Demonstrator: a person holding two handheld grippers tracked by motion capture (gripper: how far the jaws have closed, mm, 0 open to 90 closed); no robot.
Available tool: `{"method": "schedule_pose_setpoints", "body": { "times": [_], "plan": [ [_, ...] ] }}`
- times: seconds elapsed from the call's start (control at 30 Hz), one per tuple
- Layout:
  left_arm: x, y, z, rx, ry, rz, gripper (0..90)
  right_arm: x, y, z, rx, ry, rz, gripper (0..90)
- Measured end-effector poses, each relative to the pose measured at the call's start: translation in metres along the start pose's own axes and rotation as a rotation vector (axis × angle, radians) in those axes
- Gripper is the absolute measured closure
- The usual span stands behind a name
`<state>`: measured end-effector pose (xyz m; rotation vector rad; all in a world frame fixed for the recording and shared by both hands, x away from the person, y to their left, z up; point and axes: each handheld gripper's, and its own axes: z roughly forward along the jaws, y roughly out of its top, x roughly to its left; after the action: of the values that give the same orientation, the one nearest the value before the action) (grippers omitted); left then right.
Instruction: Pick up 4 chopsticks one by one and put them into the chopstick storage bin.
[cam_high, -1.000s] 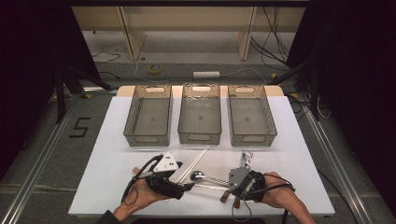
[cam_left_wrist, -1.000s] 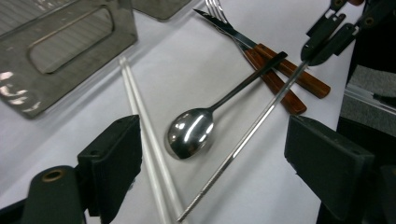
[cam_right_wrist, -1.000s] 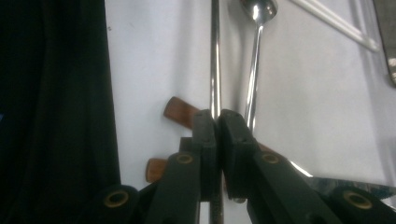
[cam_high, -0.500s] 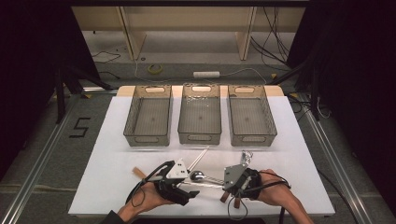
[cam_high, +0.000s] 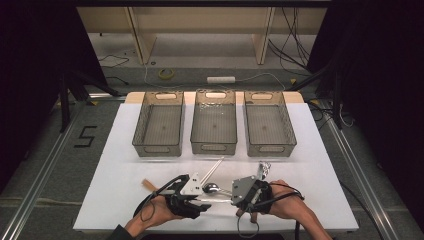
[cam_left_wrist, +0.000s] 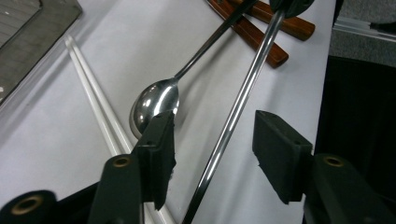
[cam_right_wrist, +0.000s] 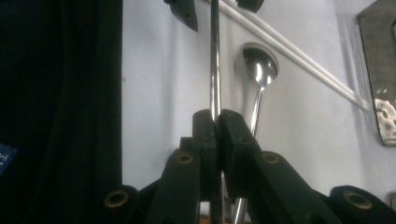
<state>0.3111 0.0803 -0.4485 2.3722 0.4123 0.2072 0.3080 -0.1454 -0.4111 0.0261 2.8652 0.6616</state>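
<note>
Two grippers meet over one thin steel rod (cam_left_wrist: 233, 116) near my edge of the white table (cam_high: 325, 165); my right gripper (cam_right_wrist: 217, 116) has its jaws pinched together on the rod, holding it just above the surface; my left gripper (cam_left_wrist: 212, 140) straddles the rod's far stretch, its jaws have just been closing, and the pads (cam_left_wrist: 161, 140) stand apart from the metal on both sides; the rod runs off-centre in that gap, nearer the left pad. A steel spoon (cam_left_wrist: 154, 105) lies just beside that pad, with white chopsticks (cam_left_wrist: 93, 98) beyond it and wooden handles (cam_left_wrist: 261, 32) further on; three mesh baskets (cam_high: 214, 148) wait behind. What I fear is the closing pad nudging the spoon's bowl, or the slick rod twisting out of one clamp; the rod's ends are hidden, so I can't quite name the utensil.
</note>
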Motion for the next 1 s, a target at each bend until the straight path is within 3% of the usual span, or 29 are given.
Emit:
{"method": "schedule_pose_setpoints", "body": {
  "times": [0.07,0.67,1.0],
  "plan": [
    [-0.001,0.001,0.000,0.006,-0.004,0.011,52.0,0.000,0.002,0.001,0.004,0.005,-0.020,85.5],
    [-0.007,0.004,-0.003,0.030,-0.016,0.103,74.2,0.001,0.008,0.001,0.001,0.015,-0.043,85.5],
    [-0.012,0.007,-0.007,0.046,-0.054,0.168,81.5,0.002,0.006,-0.001,-0.017,0.036,-0.077,84.0]
  ]
}}
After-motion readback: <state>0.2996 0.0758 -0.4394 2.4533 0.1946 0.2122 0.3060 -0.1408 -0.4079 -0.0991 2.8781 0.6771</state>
